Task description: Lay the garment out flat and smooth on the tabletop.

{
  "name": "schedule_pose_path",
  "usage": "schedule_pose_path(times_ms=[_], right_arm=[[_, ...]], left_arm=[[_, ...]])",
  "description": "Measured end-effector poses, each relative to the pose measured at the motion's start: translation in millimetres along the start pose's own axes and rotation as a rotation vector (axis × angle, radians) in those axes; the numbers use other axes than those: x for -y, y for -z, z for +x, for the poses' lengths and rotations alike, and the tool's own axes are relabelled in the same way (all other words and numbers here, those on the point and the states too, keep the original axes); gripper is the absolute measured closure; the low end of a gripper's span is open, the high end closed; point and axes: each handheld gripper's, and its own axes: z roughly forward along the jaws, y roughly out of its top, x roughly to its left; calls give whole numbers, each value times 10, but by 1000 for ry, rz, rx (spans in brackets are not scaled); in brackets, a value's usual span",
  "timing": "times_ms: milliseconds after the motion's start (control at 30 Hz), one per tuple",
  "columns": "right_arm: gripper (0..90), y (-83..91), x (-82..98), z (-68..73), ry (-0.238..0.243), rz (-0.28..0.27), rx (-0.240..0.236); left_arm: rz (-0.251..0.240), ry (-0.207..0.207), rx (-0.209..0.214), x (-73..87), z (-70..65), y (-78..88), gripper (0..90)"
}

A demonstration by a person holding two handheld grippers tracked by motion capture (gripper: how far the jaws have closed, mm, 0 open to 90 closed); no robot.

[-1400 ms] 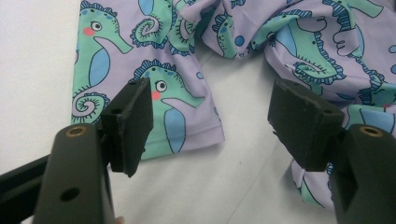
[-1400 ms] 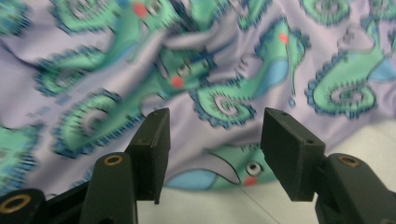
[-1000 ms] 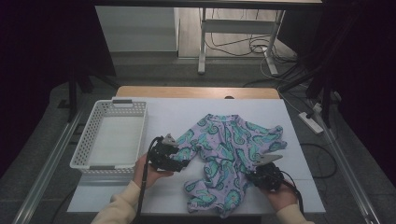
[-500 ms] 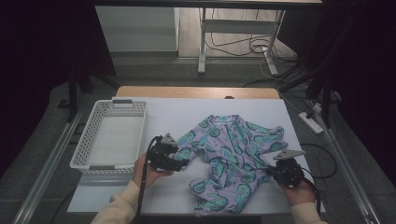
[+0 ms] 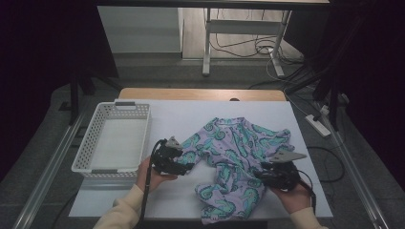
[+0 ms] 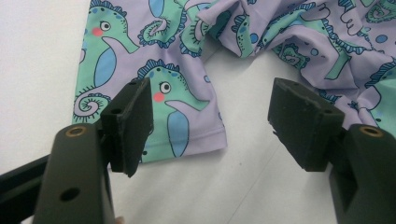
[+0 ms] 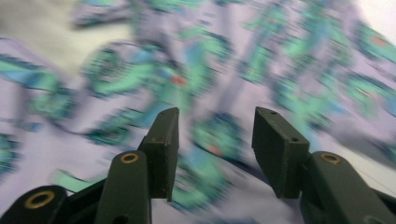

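Grippers both spread, nothing pinched. Left gripper has its jaws wide over a sleeve hem of the seahorse-print shirt, pads clear of the cloth. Right gripper jaws have just been opening, no fabric between them; it hangs over the shirt's right side. High view adds the white basket left of the shirt. Shirt lies rumpled mid-table, lilac with teal seahorses. Right gripper view is motion-blurred.
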Motion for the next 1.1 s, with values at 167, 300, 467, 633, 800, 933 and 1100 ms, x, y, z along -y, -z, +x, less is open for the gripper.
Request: schedule_pose_path(times_ms=[167,300,467,633,800,933,1100], right_arm=[[500,-173,-166,295,80,12,-80],[491,-339,-252,425,101,26,-134],[489,-529,-361,613,139,53,-178],[495,-761,-415,761,188,118,-167],[688,-946,-361,846,226,213,-222],[834,-943,-331,876,259,226,-231],[861,-852,-298,915,269,200,-289]], left_arm=[[0,1,2,-1,0,-4,313],[0,1,3,-3,2,-5,313],[1,4,5,-1,4,-15,313],[4,0,4,-2,-1,-20,313],[4,-1,4,0,0,-23,313],[4,-4,2,-1,-3,-18,313],[1,-5,-1,-2,-1,-5,313]])
